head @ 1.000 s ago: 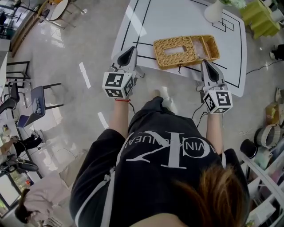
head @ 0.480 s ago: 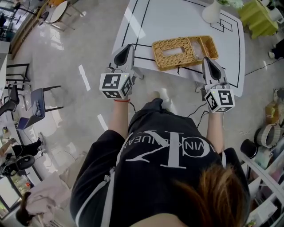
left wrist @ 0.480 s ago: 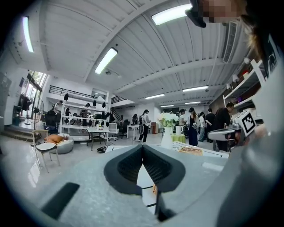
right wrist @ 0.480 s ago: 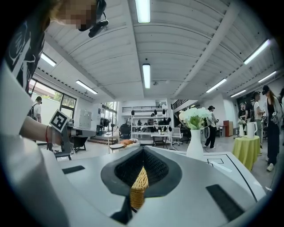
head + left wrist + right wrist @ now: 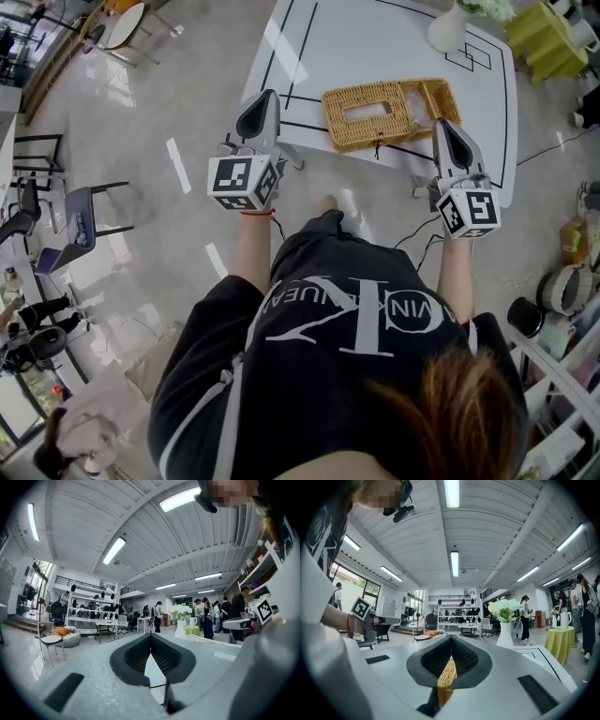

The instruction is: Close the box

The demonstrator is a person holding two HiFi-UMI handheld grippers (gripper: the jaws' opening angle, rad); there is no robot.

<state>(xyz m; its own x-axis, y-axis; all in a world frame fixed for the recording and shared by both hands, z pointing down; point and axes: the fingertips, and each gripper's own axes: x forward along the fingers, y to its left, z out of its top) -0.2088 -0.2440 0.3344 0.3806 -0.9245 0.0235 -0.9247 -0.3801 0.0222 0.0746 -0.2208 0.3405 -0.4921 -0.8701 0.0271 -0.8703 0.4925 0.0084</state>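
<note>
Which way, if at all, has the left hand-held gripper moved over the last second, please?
Yes: the left hand-held gripper has drifted slightly left, away from the wicker box on the white table.

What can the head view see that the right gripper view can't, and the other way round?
Head view only: the wicker box's whole shape, with the slot in its top. Right gripper view only: ceiling lights, shelves, people standing. Both: the box, just a sliver past the right gripper's shut jaws there, the white vase and the table.
</note>
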